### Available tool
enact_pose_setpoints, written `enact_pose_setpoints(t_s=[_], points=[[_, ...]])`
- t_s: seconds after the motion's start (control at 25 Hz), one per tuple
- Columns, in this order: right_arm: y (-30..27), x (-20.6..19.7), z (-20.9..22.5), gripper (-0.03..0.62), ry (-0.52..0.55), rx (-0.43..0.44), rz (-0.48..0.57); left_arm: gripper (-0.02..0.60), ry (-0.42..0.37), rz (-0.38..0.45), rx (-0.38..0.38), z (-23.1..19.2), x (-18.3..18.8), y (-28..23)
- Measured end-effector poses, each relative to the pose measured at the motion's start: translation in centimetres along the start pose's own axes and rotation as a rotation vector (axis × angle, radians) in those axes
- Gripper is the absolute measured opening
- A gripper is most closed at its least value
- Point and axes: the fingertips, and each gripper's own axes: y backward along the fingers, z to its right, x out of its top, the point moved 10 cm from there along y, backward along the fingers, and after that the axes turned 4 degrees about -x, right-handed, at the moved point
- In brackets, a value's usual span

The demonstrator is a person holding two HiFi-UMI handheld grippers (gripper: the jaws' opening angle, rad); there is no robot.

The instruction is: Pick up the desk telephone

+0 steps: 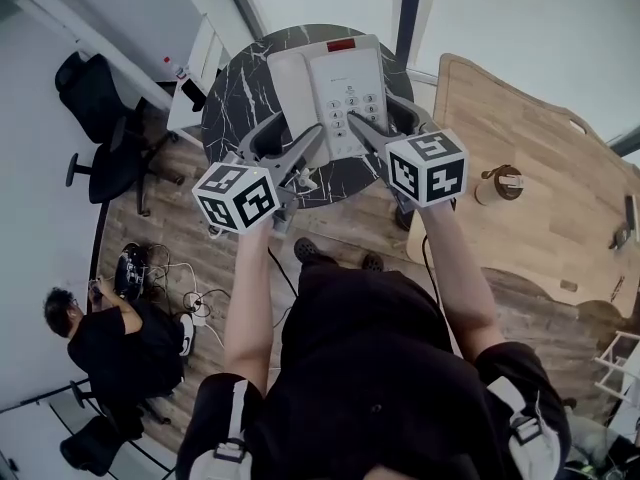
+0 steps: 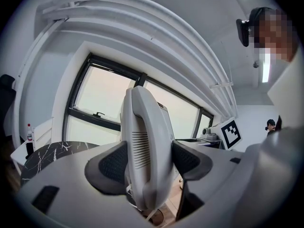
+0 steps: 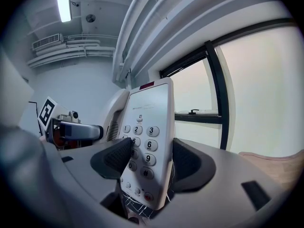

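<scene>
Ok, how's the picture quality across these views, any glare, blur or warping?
Head view: evenly lit, sharp, telephone clear, edges bowed. Left gripper view: heavy fisheye, dark corners, window washed out. Right gripper view: same fisheye, ceiling light glaring, keypad crisp.

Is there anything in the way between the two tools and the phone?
No, nothing visible is in the way. The left tool is clamped on the handset side of the telephone, and the right tool is clamped on its keypad side, both touching it directly.
</scene>
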Motion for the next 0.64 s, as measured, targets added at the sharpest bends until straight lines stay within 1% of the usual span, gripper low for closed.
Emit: enact_pose_setpoints(t_s=[0.16,0.64], points=[[0.54,0.29,-0.08,0.291,0.02,-0.001,0.011,0.308,-0.006,0.009,-0.001,0.49,0.09,0.16],[0.91,0.61,0.44,0.288,0.018,-0.004,0.024,0.307,-0.025,0.002,-0.005,0.92,0.63,-0.39]])
